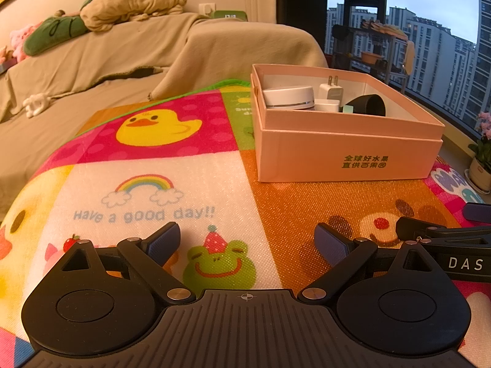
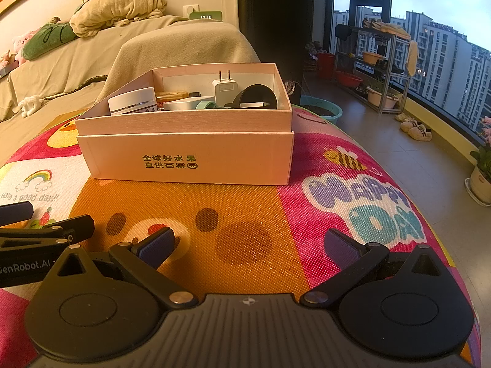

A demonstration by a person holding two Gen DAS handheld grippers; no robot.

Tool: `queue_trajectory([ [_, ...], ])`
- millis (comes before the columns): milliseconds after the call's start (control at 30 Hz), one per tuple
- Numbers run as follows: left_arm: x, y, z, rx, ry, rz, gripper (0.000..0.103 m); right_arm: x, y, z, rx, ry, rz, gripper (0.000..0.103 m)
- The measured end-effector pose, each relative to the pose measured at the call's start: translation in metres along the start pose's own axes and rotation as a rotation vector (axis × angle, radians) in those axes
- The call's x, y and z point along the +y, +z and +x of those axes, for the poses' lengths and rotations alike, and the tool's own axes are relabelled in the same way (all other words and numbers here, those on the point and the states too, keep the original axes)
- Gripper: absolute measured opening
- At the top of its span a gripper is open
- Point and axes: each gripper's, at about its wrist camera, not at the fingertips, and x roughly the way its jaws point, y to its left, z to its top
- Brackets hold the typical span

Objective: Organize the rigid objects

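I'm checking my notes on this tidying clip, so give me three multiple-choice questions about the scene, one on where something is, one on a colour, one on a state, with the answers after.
1. Where is the white plug adapter?
A. On the mat beside the box
B. Inside the pink box
C. On the sofa

2. What colour is the printed text on the front of the box?
A. Green
B. Red
C. Black

3. How does the right hand-held gripper stand?
A. Shut on the adapter
B. Shut on nothing
C. Open, holding nothing

Answers: 1 B, its prongs stick up from among the things in the box. 2 A, the characters on the front wall are green. 3 C, its fingers are spread apart over the play mat with nothing between them; the left hand-held gripper is open too.
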Motion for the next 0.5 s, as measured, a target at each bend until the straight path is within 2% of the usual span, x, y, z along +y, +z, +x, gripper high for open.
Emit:
queue_trajectory([
  [500,-0.0010,0.0001,0.0002,0.000,0.004,0.005,0.098,0.0000,0.0000,0.0002,0.000,0.000,0.000,0.103],
])
